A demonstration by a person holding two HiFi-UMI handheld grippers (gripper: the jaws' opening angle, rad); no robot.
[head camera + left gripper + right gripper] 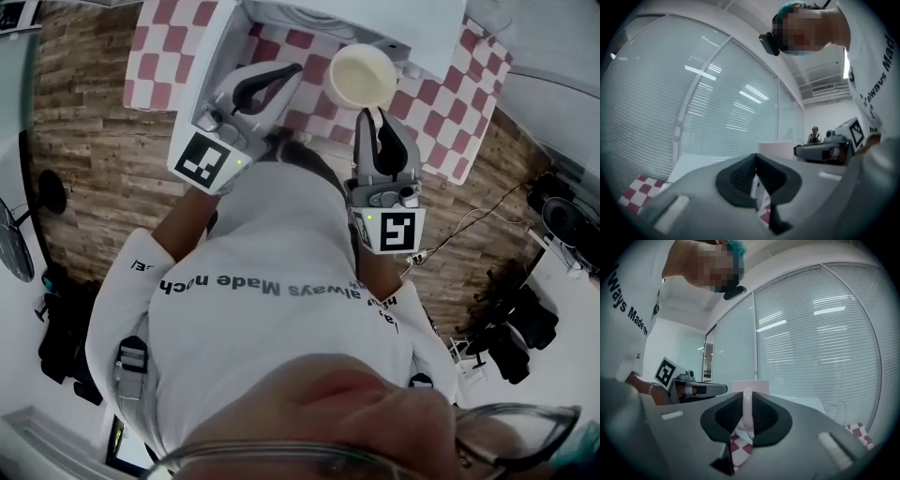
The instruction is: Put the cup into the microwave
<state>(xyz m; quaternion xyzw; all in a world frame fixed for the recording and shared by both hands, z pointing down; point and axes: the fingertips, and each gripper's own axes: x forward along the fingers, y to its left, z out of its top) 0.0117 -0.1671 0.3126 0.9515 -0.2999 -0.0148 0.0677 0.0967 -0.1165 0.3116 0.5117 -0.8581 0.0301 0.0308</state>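
A cream cup [364, 77] hangs over the red-and-white checked table [159, 56], just in front of the white microwave [375, 21]. My right gripper [373, 120] is shut on the cup's handle. In the right gripper view the handle [747, 404] stands upright between the black pads, with the cup body [750, 385] beyond. My left gripper [292, 70] floats to the cup's left, shut with nothing in it, beside a white panel [214, 56] that looks like the microwave's door swung open. Each gripper shows in the other's view: the right gripper [820, 151] and the left gripper [693, 390].
Glass walls with white blinds [717, 93] stand behind the table. The wooden floor [84, 159] surrounds it. Cables [469, 225] and dark chairs [511, 328] lie at the right, a fan [14, 239] at the left. A person [814, 135] stands far off.
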